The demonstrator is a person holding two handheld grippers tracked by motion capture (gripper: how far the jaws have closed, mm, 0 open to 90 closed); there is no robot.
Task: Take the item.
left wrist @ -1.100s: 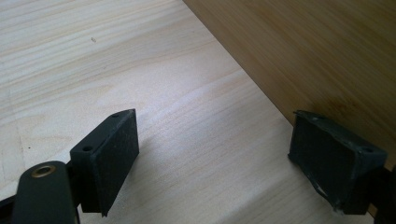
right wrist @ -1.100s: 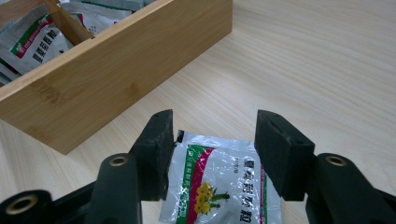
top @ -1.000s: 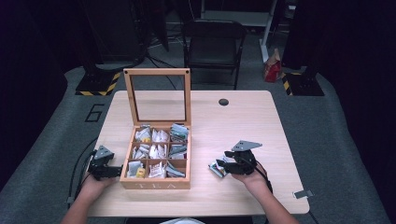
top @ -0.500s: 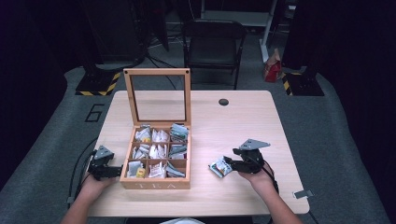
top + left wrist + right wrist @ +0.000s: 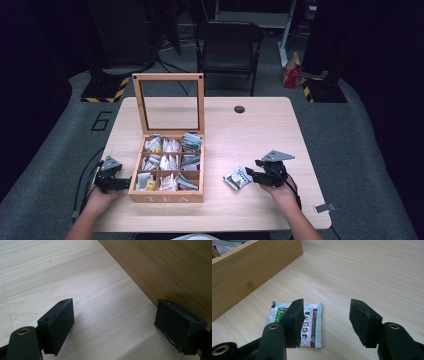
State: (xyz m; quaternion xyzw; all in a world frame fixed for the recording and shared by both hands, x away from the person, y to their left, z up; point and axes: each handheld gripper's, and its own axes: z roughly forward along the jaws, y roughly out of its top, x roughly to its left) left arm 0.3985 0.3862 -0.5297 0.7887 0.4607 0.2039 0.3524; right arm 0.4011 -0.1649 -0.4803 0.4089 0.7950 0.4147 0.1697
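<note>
A wooden tea box (image 5: pixel 167 192) with its glass lid raised stands on the table, its compartments full of tea packets (image 5: pixel 165 162). One loose tea packet (image 5: pixel 237 178) (image 5: pixel 309 325) lies flat on the table right of the box. My right gripper (image 5: pixel 250 176) (image 5: pixel 325 320) is open just right of that packet, its left jaw over the packet's middle, nothing held. My left gripper (image 5: pixel 122 182) (image 5: pixel 115 322) is open at the box's left wall (image 5: pixel 170 272), low on the table, with bare wood between its jaws.
The box's side (image 5: pixel 249 267) lies to the upper left in the right gripper view. A round cable hole (image 5: pixel 239 109) sits near the table's far edge. A chair (image 5: pixel 227 45) stands behind the table. A small metal clip (image 5: pixel 322 207) lies at the right front corner.
The right gripper has let go of the tea packet, which now lies on the table, and has drawn back slightly to the right. The left gripper has stayed put.
</note>
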